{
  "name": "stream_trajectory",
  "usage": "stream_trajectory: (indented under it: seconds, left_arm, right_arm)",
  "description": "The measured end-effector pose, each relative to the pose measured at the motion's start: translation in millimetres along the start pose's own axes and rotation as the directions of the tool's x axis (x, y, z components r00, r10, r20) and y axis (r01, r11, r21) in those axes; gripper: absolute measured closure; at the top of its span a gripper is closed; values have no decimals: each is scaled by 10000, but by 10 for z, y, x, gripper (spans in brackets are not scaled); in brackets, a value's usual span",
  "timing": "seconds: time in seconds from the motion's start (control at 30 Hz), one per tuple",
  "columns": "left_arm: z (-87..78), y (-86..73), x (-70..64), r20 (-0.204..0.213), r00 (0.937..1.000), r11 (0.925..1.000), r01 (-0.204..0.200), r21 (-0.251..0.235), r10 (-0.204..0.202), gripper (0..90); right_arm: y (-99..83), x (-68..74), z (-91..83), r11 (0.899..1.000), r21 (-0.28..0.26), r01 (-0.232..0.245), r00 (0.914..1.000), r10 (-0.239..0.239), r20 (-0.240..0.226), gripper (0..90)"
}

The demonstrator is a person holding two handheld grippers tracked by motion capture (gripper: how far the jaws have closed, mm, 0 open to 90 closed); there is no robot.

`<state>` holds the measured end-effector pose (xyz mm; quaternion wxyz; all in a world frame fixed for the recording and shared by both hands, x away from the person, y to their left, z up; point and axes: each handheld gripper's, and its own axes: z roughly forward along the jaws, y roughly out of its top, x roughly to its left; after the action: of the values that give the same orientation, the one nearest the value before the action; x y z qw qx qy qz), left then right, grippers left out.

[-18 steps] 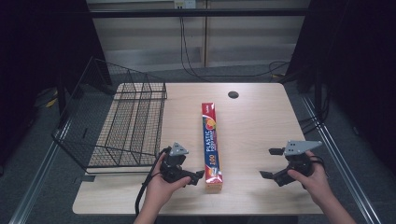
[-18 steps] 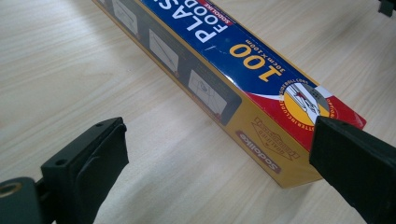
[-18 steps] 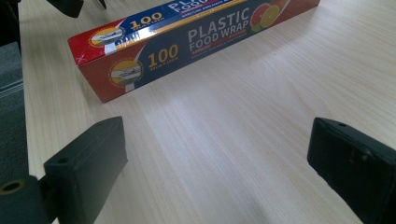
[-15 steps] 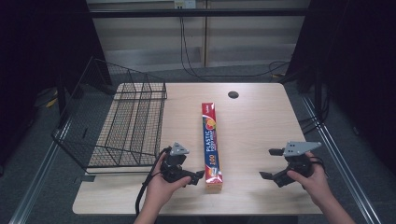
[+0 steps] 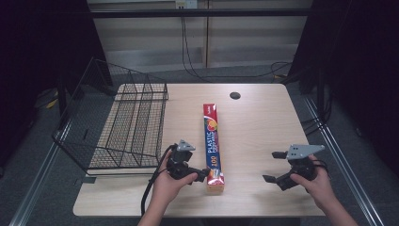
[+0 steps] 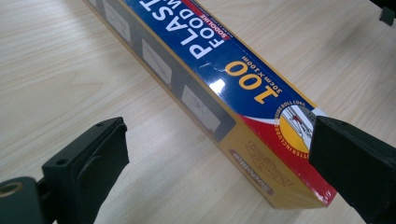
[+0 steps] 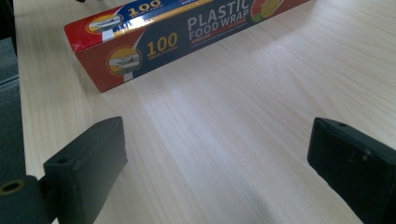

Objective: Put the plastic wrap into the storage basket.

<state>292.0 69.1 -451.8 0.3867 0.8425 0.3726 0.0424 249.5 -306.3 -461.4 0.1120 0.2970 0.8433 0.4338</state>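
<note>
Pale wood worktop (image 5: 254, 127), dark room around, cables on floor behind. Wire basket (image 5: 123, 125) sits at worktop's left edge, nothing in it, black mesh. Plastic food wrap box (image 5: 211, 141) lies flat mid-worktop, lengthwise away from person, closed; blue/red/yellow print, "100" near the close end. Box well apart from basket. Left tongs (image 5: 203, 175) at box's near end: jaws spread wide, one each side of the box corner per left gripper view (image 6: 219, 154), not clamped; contact w/ far jaw can't tell. Right tongs (image 5: 275, 165) spread wide too, holding nothing, over bare wood, well right of box (image 7: 177, 32).
</note>
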Motion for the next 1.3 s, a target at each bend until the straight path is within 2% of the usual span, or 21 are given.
stream_trajectory:
  seconds: [0.07,0.2,0.3,0.4,0.5,0.6,0.63,0.77,0.83,0.9,0.97,1.13,1.17,1.27,1.3]
  left_arm:
    - [11,36,8,38,10000,9998,-24,178,24,47]
    - [34,121,5,7,9998,9998,187,97,-187,48]
    - [65,192,10,-41,9998,9996,188,229,-187,45]
    - [101,262,17,-26,9992,9992,406,21,-406,42]
    - [136,324,37,-63,9990,9990,440,106,-439,40]
    - [179,355,67,-8,9971,9971,756,58,-756,37]
    - [193,364,81,15,9972,9972,751,56,-751,37]
    - [256,385,127,-59,9961,9961,880,59,-880,28]
    - [280,401,137,-255,9954,9957,927,-2,-926,26]
    - [309,428,142,-282,9925,9928,1192,93,-1189,25]
    - [326,456,141,-402,9916,9922,1236,161,-1229,26]
    - [370,501,128,-370,9905,9910,1333,100,-1328,25]
    - [373,510,135,-385,9915,9920,1252,156,-1245,25]
    - [407,533,116,-404,9896,9903,1387,100,-1382,33]
    - [415,540,117,-484,9904,9913,1303,170,-1294,34]
  right_arm:
    - [-4,6,4,10000,17,26,10000,-26,63,45]
    - [-6,2,-2,10000,-1,1,10000,-1,3,44]
    - [-8,1,7,10000,12,23,10000,-23,54,44]
    - [-6,5,6,10000,-22,-6,10000,6,69,44]
    - [-6,1,2,10000,-6,1,9999,-1,108,44]
    - [-7,2,6,10000,-1,1,10000,-1,90,44]
    - [-7,2,5,10000,-3,-8,10000,8,77,44]
    - [-6,-3,0,10000,-36,12,10000,-11,83,44]
    - [-5,-6,0,10000,-49,20,10000,-20,60,44]
    - [-4,-8,3,10000,-68,22,10000,-22,33,44]
    - [-4,-9,5,10000,-77,26,10000,-26,27,44]
    - [-3,-10,2,10000,-91,5,10000,-5,24,44]
    - [-3,-9,3,10000,-83,13,10000,-13,11,44]
    - [-3,-7,7,10000,-8,-1,10000,1,49,44]
    - [-4,-6,8,10000,-17,19,10000,-19,60,44]
